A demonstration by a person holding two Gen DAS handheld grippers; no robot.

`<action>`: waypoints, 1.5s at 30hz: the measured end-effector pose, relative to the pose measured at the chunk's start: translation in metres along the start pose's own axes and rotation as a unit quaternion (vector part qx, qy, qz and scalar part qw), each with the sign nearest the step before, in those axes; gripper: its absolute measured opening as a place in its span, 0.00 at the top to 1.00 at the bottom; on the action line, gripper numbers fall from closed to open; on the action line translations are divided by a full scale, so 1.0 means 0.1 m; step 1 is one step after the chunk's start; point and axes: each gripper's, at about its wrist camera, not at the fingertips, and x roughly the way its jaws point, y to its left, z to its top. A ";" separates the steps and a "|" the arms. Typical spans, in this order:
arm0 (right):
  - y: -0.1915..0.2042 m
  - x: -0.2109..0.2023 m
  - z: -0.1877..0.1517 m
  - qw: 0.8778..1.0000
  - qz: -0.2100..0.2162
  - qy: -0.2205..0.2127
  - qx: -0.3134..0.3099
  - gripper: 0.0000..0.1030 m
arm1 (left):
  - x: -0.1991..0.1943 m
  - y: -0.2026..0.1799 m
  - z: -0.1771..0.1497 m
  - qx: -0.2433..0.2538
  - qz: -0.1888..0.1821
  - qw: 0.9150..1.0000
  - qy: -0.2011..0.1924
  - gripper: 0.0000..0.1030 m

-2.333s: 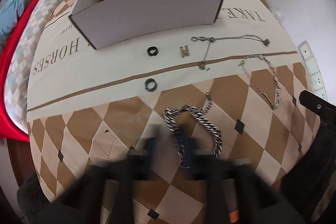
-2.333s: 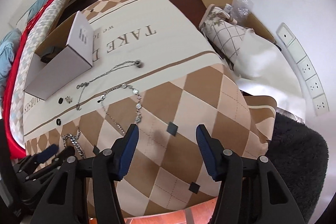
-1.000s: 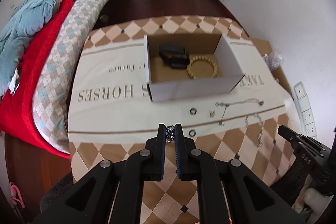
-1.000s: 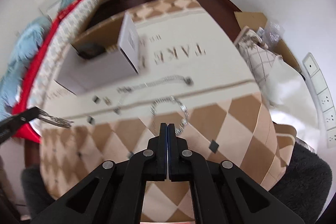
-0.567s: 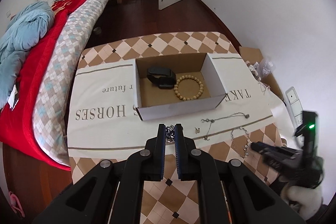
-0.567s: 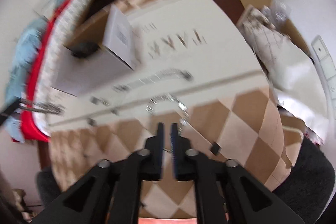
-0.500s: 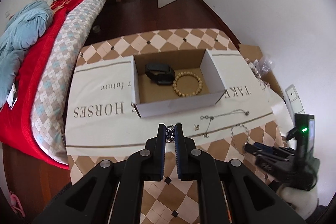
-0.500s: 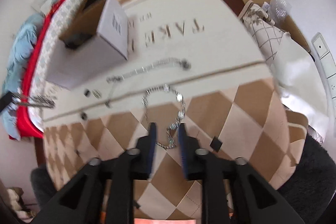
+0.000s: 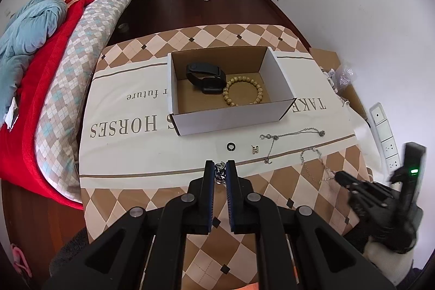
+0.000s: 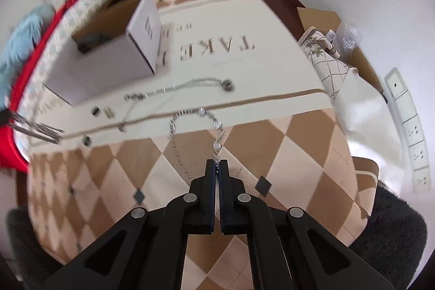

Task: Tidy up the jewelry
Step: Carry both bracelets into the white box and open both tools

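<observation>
The chunky silver chain (image 9: 219,173) hangs pinched between the two fingers of the left gripper (image 9: 220,167), up in the air over the table (image 9: 114,197). Past it sits an open white box (image 9: 225,121) on the cloth. Inside the box lie a black watch (image 9: 205,76) and a ring of tan beads (image 9: 242,91), touching each other.

On the cloth in front of the box lie a small dark ring (image 9: 231,146), a tiny silver charm (image 9: 255,149) and a long thin chain (image 9: 293,133), each apart from the others.

The right gripper (image 10: 217,167) has just snapped its fingers together on the end of a thin silver bracelet (image 10: 198,116). The rest of the bracelet lies in a loop on the checked cloth, near the long thin chain.

A bed with a red blanket (image 9: 62,26) stands beside the table.
</observation>
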 end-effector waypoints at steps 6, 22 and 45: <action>0.08 -0.38 0.12 0.999 0.043 -0.025 0.003 0.98 | -0.11 -0.01 0.09 -0.001 -0.010 1.000 -0.012 0.95; 0.75 -0.99 1.05 0.984 0.145 -0.098 -0.030 0.98 | -0.39 0.06 0.96 0.018 -0.020 0.998 -0.052 0.95; 1.38 0.33 2.23 0.989 0.095 0.001 -0.110 0.98 | 0.86 0.41 1.26 -0.034 -0.016 0.997 0.067 0.90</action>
